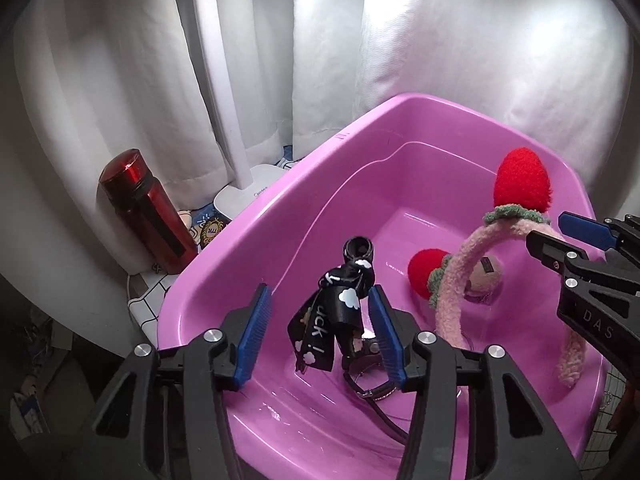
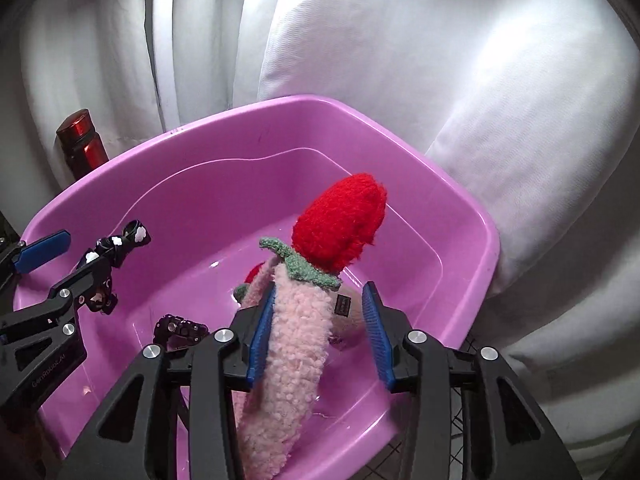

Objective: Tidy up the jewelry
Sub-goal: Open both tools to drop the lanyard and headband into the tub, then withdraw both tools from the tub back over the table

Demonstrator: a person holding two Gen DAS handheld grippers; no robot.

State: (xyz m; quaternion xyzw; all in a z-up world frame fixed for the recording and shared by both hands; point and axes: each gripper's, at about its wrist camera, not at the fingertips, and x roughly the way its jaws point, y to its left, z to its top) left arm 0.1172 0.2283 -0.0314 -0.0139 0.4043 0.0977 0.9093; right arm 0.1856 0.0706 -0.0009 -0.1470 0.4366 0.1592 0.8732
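Both grippers are parked over the purple plastic tub (image 1: 256,236). The left gripper (image 1: 320,332) has its jaws spread wide, and a black hair tie with a cloud-print ribbon (image 1: 340,296) is seen standing between them, close to the right-side pad. The right gripper (image 2: 320,328) is also spread apart, with the fuzzy pink strawberry headband (image 2: 296,344) lying between the pads against the left one, not clamped. A dark watch (image 2: 180,328) sits on the tub floor just left of those jaws.
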